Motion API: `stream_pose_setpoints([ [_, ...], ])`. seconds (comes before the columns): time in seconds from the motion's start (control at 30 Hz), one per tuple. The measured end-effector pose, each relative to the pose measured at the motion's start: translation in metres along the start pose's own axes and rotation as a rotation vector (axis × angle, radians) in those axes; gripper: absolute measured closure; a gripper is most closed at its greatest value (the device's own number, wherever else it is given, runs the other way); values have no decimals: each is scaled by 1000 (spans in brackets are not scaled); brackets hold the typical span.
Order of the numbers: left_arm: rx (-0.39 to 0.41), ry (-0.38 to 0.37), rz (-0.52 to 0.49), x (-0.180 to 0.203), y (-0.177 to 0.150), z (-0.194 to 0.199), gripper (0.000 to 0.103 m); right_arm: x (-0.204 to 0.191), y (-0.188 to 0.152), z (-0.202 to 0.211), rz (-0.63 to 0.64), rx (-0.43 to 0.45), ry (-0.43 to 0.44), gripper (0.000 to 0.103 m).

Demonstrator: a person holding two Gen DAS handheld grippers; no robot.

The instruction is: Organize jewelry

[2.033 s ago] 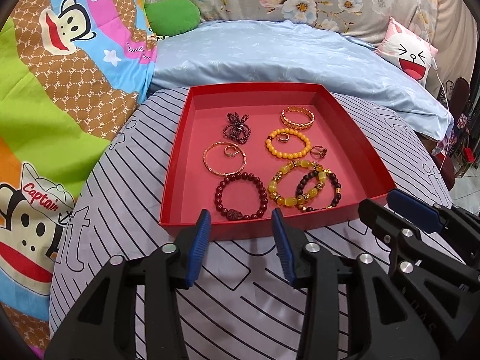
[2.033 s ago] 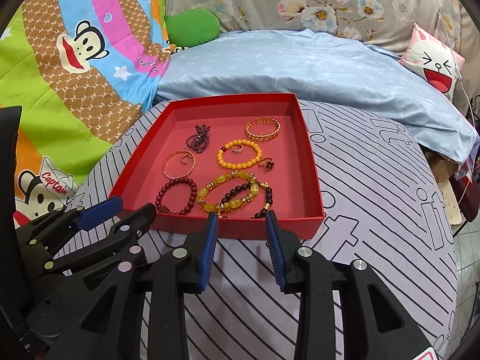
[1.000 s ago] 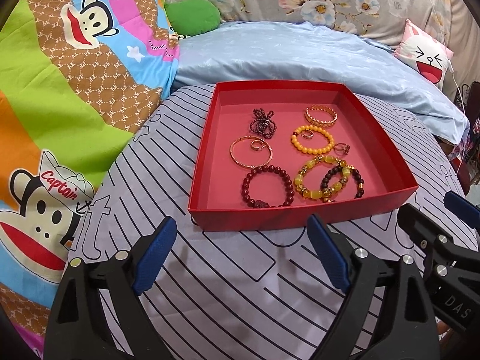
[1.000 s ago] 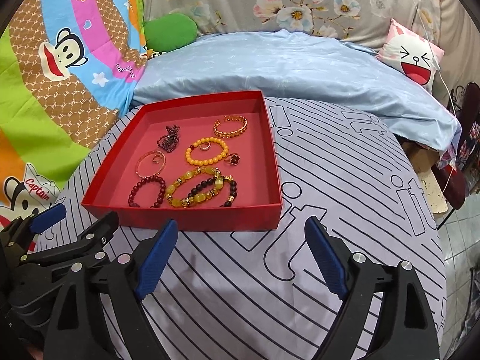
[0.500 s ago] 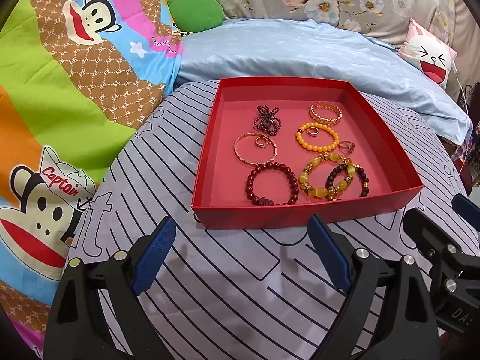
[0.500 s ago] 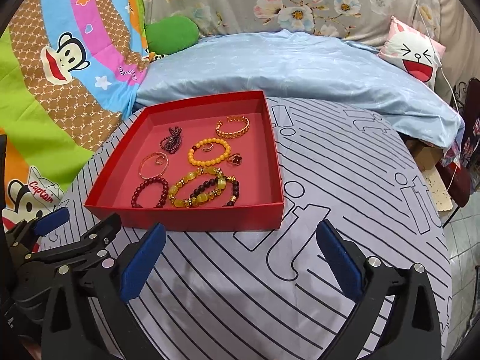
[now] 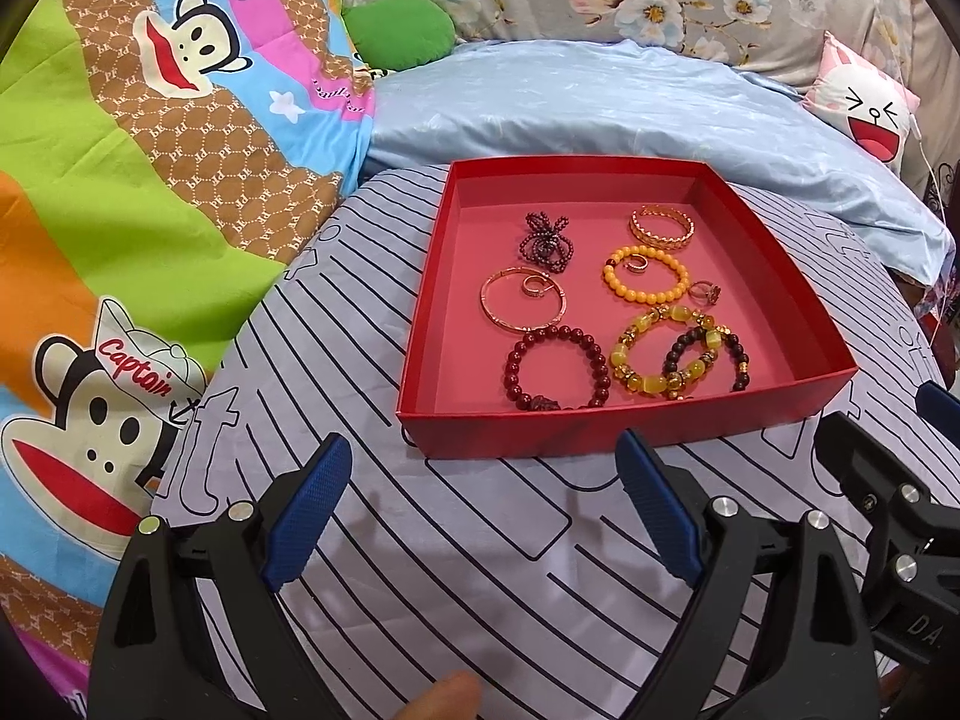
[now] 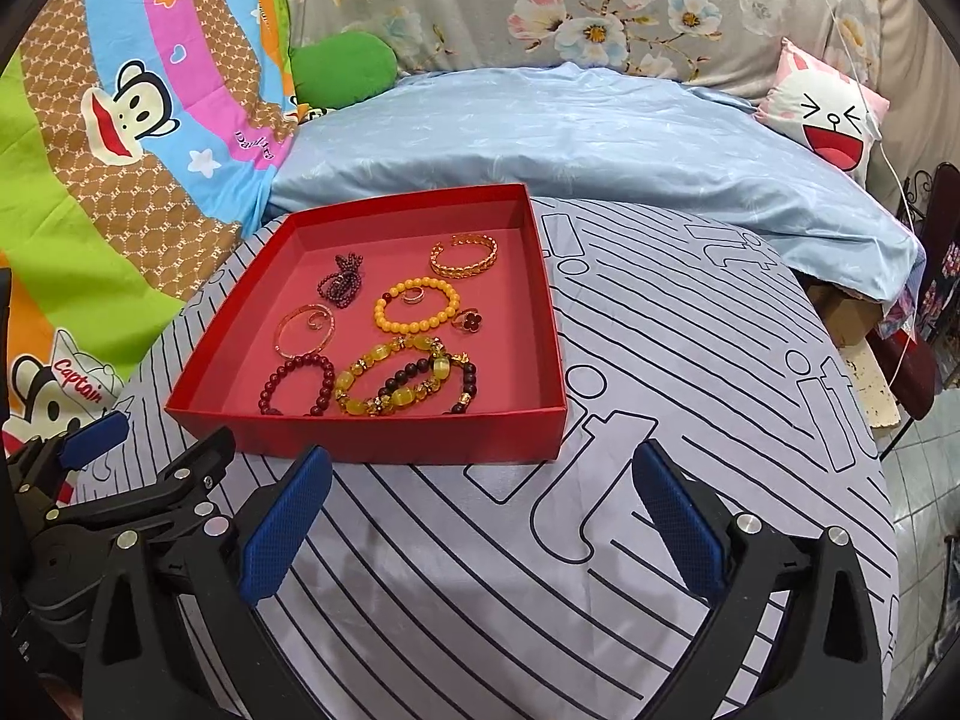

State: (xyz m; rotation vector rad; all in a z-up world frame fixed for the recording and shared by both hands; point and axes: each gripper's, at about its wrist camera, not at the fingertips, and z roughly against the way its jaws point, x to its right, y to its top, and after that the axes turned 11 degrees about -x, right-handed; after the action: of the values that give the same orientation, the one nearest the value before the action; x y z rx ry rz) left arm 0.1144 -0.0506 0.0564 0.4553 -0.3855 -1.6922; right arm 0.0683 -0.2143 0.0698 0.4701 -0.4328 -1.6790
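tray [image 7: 420, 360]: on striped cloth [image 7: 456, 588], ahead of both grippers
left gripper [image 7: 480, 510]: over cloth, short of tray's near wall
right gripper [image 8: 480, 516]: over cloth, off tray's near right corner
bead bracelet [image 7: 558, 367]: in tray, near left
bangle [image 7: 523, 298]: behind it
bead cluster [image 7: 546, 242]: far left
cuff [image 7: 661, 227]: far right
quilt [image 7: 600, 108]: behind tray

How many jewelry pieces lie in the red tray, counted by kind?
In the red tray:
Beaded bracelets: 4 (dark red, orange, yellow, dark brown with gold)
Metal bangles: 2 (thin rose-gold, wide gold)
Rings: 3 (in the bangle, in the orange bracelet, flower ring)
Dark bead bundle: 1
Total: 10
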Motion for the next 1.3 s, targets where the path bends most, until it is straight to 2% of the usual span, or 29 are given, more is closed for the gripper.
stream_pose_setpoints([
  [1.3, -10, 23, 25, -6, 0, -1, 19, -7, 0, -2, 19, -2, 10, 6],
])
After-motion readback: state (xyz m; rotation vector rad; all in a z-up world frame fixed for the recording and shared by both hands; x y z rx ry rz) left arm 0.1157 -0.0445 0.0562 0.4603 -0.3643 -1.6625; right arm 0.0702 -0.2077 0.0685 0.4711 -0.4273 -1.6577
